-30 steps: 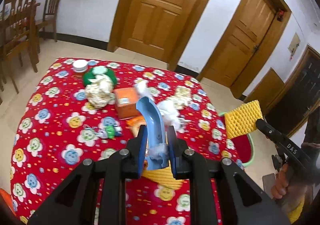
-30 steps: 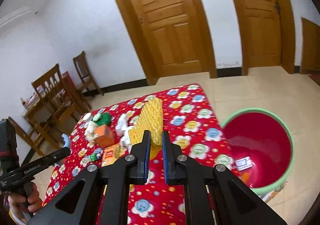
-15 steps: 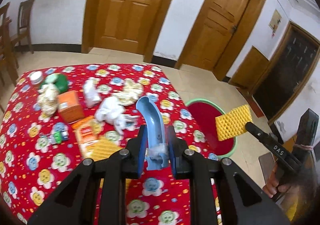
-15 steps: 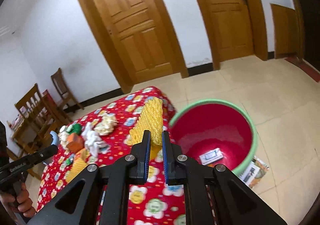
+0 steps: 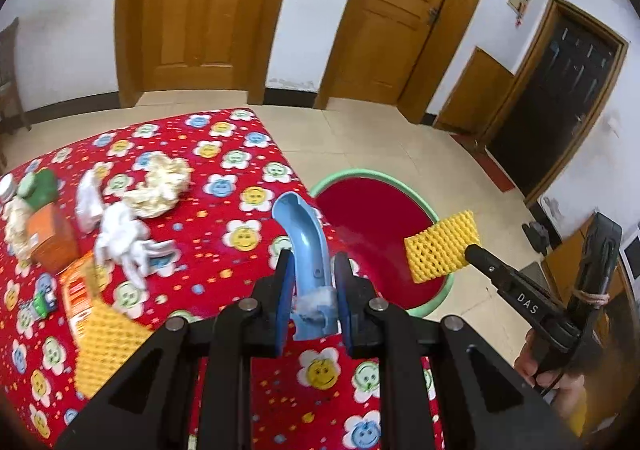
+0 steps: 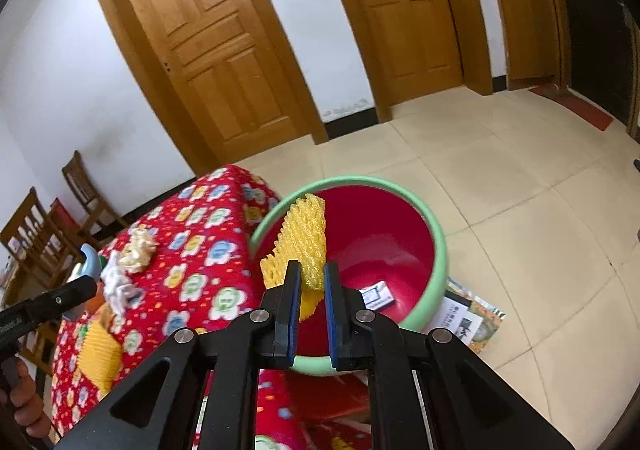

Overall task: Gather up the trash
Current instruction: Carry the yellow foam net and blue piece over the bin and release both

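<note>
Red bin (image 6: 438,246) behind: yellow foam net (image 6: 304,246) (clamped, right claw (image 6: 311,282)) points up-forward.

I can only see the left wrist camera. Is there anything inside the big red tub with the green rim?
Observer: Yes. The right wrist view shows a small white and blue packet lying at the bottom of the red tub with the green rim.
Operator: Is the floor next to it clean?
Observer: No. Printed paper sheets lie on the tiles, against the tub's side.
Operator: Is the other gripper really squeezing that yellow spongy thing?
Observer: Yes. The right gripper is pinched shut on the low end of the yellow foam net, and the net's top sticks up in front of the tub's opening.
</note>
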Demonstrator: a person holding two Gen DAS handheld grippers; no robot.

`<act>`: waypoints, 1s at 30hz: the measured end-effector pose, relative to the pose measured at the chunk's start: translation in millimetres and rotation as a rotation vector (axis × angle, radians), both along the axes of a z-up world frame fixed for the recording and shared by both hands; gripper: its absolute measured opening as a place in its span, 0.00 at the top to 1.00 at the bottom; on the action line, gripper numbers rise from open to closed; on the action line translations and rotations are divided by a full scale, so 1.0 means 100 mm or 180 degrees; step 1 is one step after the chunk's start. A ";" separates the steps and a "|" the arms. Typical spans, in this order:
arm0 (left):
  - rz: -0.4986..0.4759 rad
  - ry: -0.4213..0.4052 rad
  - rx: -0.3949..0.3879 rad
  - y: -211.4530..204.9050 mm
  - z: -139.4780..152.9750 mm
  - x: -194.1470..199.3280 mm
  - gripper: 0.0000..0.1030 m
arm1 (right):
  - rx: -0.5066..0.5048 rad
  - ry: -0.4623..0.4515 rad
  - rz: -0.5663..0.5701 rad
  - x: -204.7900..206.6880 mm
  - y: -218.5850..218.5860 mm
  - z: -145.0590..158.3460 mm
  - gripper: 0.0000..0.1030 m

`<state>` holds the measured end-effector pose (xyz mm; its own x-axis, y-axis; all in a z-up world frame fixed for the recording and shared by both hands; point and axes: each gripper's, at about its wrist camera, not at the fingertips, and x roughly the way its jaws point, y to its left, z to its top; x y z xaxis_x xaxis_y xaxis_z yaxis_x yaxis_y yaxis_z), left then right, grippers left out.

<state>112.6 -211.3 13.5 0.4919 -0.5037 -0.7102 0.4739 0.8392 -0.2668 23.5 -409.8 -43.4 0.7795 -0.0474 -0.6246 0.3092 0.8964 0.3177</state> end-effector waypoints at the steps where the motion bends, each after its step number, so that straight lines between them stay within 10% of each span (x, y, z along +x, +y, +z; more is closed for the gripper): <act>1: -0.0028 0.0009 0.0014 -0.06 -0.02 0.02 0.81 | -0.0004 0.0013 -0.0014 0.00 -0.03 -0.03 0.89; 30: -0.0519 0.0204 0.0135 -0.92 -0.45 0.30 0.81 | 0.0091 0.0151 -0.0227 0.02 -0.44 -0.32 0.78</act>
